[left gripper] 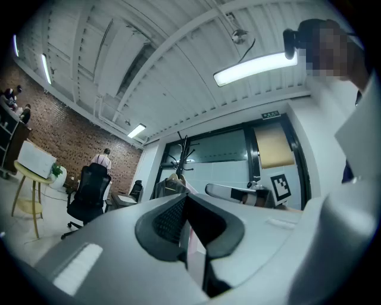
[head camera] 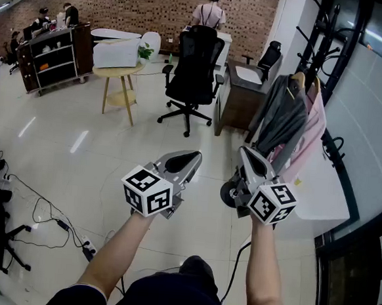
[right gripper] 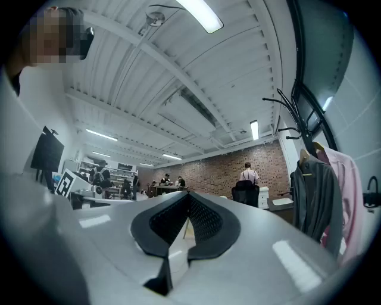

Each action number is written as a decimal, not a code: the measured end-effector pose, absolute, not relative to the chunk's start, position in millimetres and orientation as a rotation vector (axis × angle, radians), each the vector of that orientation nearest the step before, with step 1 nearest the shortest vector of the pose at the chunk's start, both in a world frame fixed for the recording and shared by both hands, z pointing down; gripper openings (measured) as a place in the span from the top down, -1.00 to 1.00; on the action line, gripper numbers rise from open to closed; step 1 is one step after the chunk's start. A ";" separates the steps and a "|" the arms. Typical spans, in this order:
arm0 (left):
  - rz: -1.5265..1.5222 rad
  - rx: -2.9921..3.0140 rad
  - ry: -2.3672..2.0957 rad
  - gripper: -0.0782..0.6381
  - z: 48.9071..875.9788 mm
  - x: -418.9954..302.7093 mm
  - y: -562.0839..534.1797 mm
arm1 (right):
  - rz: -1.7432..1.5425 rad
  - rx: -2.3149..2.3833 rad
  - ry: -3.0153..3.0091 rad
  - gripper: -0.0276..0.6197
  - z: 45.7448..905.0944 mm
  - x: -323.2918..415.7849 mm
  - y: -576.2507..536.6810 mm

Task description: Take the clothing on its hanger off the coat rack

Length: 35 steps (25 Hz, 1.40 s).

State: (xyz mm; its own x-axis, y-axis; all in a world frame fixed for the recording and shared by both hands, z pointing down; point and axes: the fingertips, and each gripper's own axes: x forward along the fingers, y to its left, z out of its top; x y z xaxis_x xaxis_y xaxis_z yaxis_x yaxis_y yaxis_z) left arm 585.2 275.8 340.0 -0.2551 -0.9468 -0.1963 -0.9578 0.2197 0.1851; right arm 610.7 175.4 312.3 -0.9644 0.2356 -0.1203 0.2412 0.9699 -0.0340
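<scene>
A black coat rack point(head camera: 321, 35) stands at the right by the glass wall. On it hangs a grey jacket point(head camera: 282, 119) on a wooden hanger, with a pink garment point(head camera: 312, 135) behind it. My right gripper point(head camera: 246, 154) is held out just in front of the jacket's lower part, apart from it, jaws shut and empty. My left gripper point(head camera: 190, 158) is beside it to the left, also shut and empty. In the right gripper view my right gripper point(right gripper: 189, 196) has the grey jacket point(right gripper: 315, 199) and pink garment point(right gripper: 347, 196) off to its right. In the left gripper view my left gripper point(left gripper: 186, 198) points toward the coat rack point(left gripper: 183, 156).
A black office chair point(head camera: 194, 66) and a desk point(head camera: 243, 87) stand beyond the grippers. A round wooden table point(head camera: 121, 77) and a shelving cart point(head camera: 54, 55) are at the back left. Cables point(head camera: 48, 216) lie on the floor at left. A person point(head camera: 210, 12) stands at the brick wall.
</scene>
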 end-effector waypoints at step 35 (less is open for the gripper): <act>0.413 -2.018 2.343 0.75 325.0 293.4 42.5 | -0.084 0.280 2.989 0.91 302.5 337.8 -33.2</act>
State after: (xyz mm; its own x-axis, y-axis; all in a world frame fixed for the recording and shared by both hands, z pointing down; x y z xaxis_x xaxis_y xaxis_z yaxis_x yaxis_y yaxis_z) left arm 293.4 42.5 325.0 -0.1629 -0.9687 -0.1874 -0.9744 0.1281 0.1848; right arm 337.8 -33.2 302.5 -0.9731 0.1811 -0.1426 0.1888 0.9811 -0.0424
